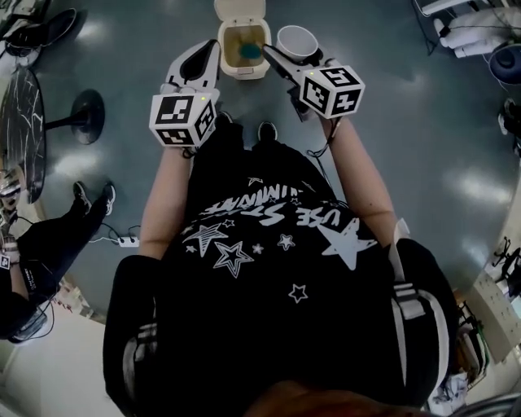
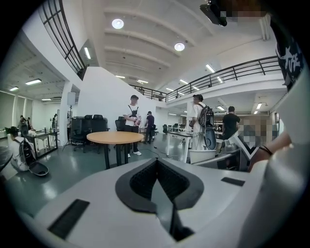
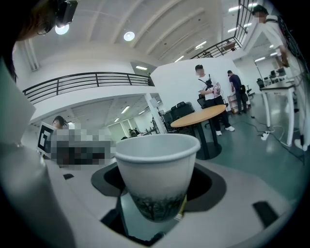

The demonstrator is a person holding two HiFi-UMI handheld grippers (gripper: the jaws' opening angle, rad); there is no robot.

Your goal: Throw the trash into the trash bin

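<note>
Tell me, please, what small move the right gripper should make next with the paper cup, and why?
Probably carry it a little leftward in the head view before letting go. The right gripper holds the cup upright, but the cup hangs just beside the bin's right rim, not over its opening; the lid stands open.

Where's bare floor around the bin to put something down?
Bare floor lies left of the bin, toward the table base, and right of the cup. Crowded in front of the bin: left hand-held gripper, right hand-held gripper, shoes.
</note>
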